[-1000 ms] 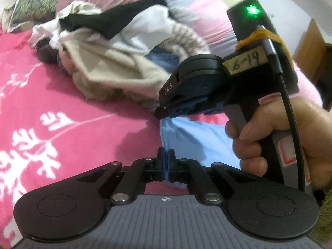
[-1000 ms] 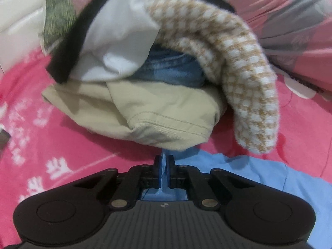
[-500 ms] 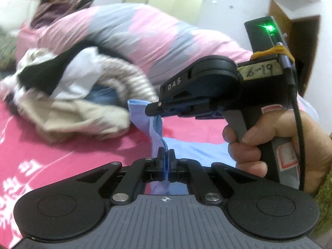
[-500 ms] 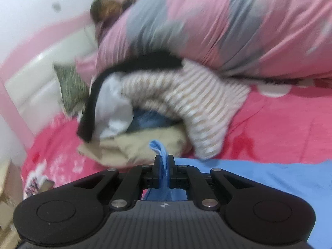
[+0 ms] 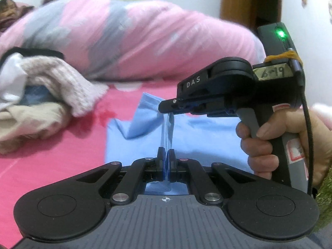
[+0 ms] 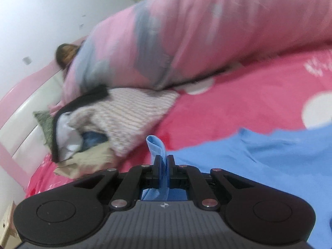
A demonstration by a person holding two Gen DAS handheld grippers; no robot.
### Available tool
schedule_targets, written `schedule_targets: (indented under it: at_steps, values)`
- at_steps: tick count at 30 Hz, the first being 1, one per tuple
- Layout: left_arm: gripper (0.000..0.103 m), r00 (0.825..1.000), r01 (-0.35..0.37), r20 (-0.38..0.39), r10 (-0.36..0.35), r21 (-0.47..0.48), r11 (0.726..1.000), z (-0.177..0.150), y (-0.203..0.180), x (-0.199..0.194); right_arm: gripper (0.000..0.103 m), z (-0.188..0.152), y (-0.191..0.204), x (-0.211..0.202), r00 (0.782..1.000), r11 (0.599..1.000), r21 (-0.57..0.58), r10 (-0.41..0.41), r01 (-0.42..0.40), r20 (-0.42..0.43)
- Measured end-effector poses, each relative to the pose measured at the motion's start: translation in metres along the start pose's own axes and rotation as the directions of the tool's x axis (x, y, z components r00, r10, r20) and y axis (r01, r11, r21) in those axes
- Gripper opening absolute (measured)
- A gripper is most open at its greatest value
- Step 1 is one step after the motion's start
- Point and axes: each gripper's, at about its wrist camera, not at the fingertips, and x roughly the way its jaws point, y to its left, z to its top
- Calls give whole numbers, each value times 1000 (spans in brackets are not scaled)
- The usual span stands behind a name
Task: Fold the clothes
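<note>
Pinching tight, both grippers have hold of the light blue garment (image 5: 199, 132) right now! The left gripper (image 5: 166, 159) has its jaws clamped on a thin fold of the blue cloth, which runs up in a taut strip to the right gripper (image 5: 172, 109), seen from the side here with a hand (image 5: 290, 141) wrapped round its handle. From the right wrist view, the right gripper (image 6: 164, 166) jaws are closed narrow on a bunched edge of the same garment (image 6: 259, 157), a little loop of cloth poking up above the tips. The rest of the blue garment lies spread on the pink bed sheet (image 5: 51, 161), stretching off to the right in the right wrist view. To the left sits a pile of clothes (image 5: 41, 95): a striped knit on top, black and white pieces, denim, beige at the bottom. Behind runs a big pink and grey duvet (image 5: 134, 41), a person lying at its far left end. A green light (image 5: 281, 34) glows on the right gripper's body.
</note>
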Motion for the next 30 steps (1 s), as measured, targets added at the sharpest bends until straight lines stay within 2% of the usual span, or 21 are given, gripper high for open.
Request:
schedule_targets:
  at_steps: [2,5,7,10,13,16,17,20,23,25,28,30]
  values:
    - [2,998,31,-47,-31,-3,1000,-7,-4,11,4,-7,-19,6,1000,1000,28,-14,15,-13]
    - [4,986,115,-115,-117,-24,993,-16,-2,12,6,-16,-50,14,998,993,107,-51,55,-39]
    - [13,978,166,-122,-168,-21,986,-22,1,-1,6,-19,-64,13,997,983,165,-68,74,-42]
    - [16,976,173,-126,-175,-22,985,-29,16,-24,6,-19,-69,-4,997,979,185,-79,80,-11]
    - [17,984,128,-123,-132,-43,991,-33,43,-35,8,-19,-56,-26,997,987,143,-76,76,-4]
    - [17,990,70,-118,-75,-50,996,-30,65,-33,30,-26,-38,-42,998,993,101,-52,56,-46]
    - [17,990,57,-124,-63,-54,997,-29,69,-29,33,-30,-30,-46,997,996,71,-55,59,-54]
    - [19,992,40,-121,-45,-44,998,-24,73,-21,33,-43,-1,-54,994,995,-49,-92,89,-66]
    - [19,996,42,-79,-43,-12,999,-21,71,-16,31,-46,25,-48,990,976,-182,-129,116,-62]
    - [19,997,28,-74,-28,1,1000,-22,71,-8,30,-43,38,-35,987,960,-251,-144,122,-72]
    - [20,992,-16,-128,18,16,1000,-32,72,2,24,-33,52,-7,985,941,-318,-150,117,-81]
    - [20,994,-17,-112,20,28,999,-39,75,1,21,-27,56,19,985,931,-351,-140,98,-96]
